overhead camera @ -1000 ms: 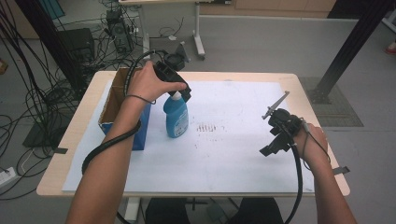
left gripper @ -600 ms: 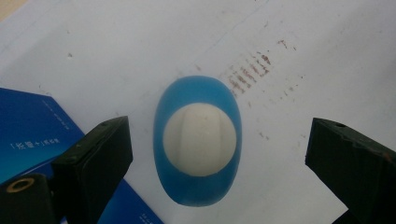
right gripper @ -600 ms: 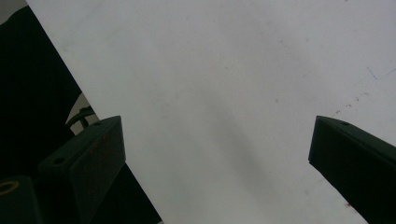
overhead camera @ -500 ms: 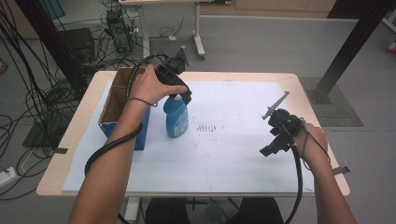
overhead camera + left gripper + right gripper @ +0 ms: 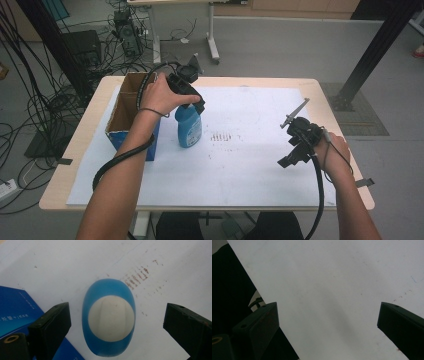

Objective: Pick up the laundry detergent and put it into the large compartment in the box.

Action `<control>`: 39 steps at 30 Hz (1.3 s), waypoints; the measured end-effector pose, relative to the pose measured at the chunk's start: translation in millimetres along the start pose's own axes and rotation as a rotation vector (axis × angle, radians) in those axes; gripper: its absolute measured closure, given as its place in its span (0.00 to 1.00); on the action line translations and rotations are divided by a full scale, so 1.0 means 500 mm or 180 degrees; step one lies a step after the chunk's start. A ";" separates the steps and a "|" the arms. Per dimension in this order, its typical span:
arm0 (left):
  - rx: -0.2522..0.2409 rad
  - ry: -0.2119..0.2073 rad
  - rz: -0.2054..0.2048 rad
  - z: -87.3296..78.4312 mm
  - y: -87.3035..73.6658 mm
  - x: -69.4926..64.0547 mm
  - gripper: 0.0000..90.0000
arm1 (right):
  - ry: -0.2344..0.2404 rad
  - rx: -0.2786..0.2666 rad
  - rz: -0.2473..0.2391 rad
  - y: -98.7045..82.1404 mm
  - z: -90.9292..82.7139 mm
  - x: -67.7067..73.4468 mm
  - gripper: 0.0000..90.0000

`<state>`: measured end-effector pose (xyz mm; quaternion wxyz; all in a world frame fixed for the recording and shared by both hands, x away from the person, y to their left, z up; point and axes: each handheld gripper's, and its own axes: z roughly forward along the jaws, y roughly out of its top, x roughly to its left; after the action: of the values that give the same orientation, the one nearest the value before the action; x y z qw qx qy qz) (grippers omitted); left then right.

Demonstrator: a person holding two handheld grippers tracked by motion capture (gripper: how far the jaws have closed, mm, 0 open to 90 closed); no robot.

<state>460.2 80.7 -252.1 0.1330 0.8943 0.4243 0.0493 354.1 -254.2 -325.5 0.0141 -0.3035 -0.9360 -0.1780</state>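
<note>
Left gripper view: my left gripper [image 5: 116, 322] hangs above the blue plastic bottle's white cap [image 5: 111, 318], fingers [image 5: 53, 322] apart. I should descend centred, then squeeze; my right gripper [image 5: 328, 322], toward four o'clock, gapes idle.

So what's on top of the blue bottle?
A round white cap tops the blue bottle. The left gripper hangs above it, jaws open, hiding the cap in the high view.

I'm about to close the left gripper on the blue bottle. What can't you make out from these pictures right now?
- Bottle cap height against the left gripper: the left gripper view looks straight down; in the high view the hand covers the bottle top.
- Inside of the box: the forearm crosses it in the high view.
- Print on the box: too small and cut off in the left gripper view.
- Bottle label: too small in the high view.
</note>
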 end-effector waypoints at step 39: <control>0.0054 0.0041 -0.0021 0.050 -0.010 0.006 0.09 | 0.0031 -0.0004 0.0024 0.000 0.005 -0.002 0.04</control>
<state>463.5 81.2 -277.6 0.1228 0.8937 0.4286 0.0509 355.3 -253.9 -327.9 0.0193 -0.3062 -0.9346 -0.1800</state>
